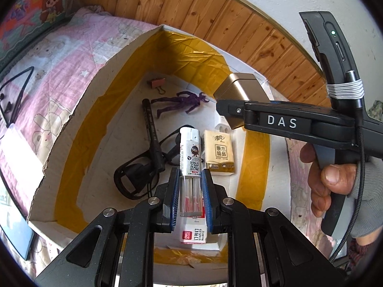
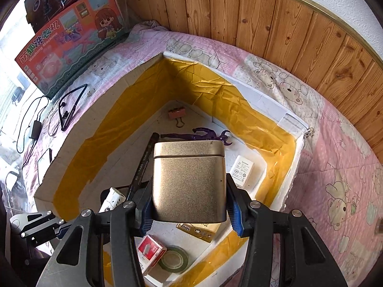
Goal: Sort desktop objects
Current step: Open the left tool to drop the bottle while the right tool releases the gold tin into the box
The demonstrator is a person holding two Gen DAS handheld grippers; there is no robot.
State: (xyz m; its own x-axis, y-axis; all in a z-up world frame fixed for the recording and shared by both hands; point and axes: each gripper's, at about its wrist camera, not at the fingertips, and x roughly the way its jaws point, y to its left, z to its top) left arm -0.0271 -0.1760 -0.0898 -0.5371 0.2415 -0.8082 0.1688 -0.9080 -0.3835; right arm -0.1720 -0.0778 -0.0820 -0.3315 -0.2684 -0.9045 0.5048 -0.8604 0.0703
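Observation:
My left gripper is shut on a white tube with a clear end and holds it over a white cardboard box lined with yellow tape. My right gripper is shut on a square gold tin above the same box; the tin also shows in the left wrist view. In the box lie a black marker, a purple figure, a pink binder clip, a tissue pack and a staples box.
A white charger, a red staples box and a tape roll lie in the box. Black cable coils on its floor. A pink quilt, a toy carton and wood panelling surround it.

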